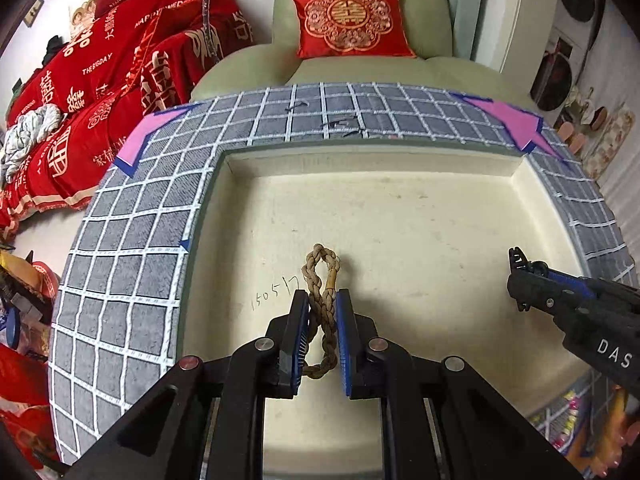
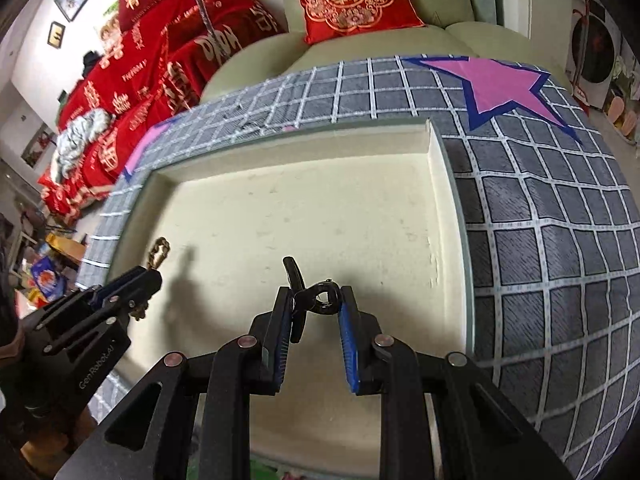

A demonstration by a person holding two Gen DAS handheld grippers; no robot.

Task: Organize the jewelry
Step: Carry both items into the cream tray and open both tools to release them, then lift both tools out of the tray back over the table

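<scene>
My left gripper (image 1: 322, 300) is shut on a braided tan bracelet (image 1: 320, 308), which loops out past the fingertips above the cream tray (image 1: 400, 216). The bracelet's tip also shows in the right wrist view (image 2: 159, 252), above the left gripper (image 2: 136, 280). My right gripper (image 2: 316, 298) is shut on a black hair claw clip (image 2: 310, 292), held over the tray's (image 2: 320, 200) floor. The right gripper with the clip (image 1: 520, 264) shows at the right in the left wrist view.
The tray sits on a grey grid-pattern mat (image 1: 132, 272) with pink star marks (image 2: 500, 80). Behind it stand a green armchair with a red cushion (image 1: 348, 20) and red bedding (image 1: 100, 80) at the left. "150517" is handwritten on the tray floor (image 1: 274, 292).
</scene>
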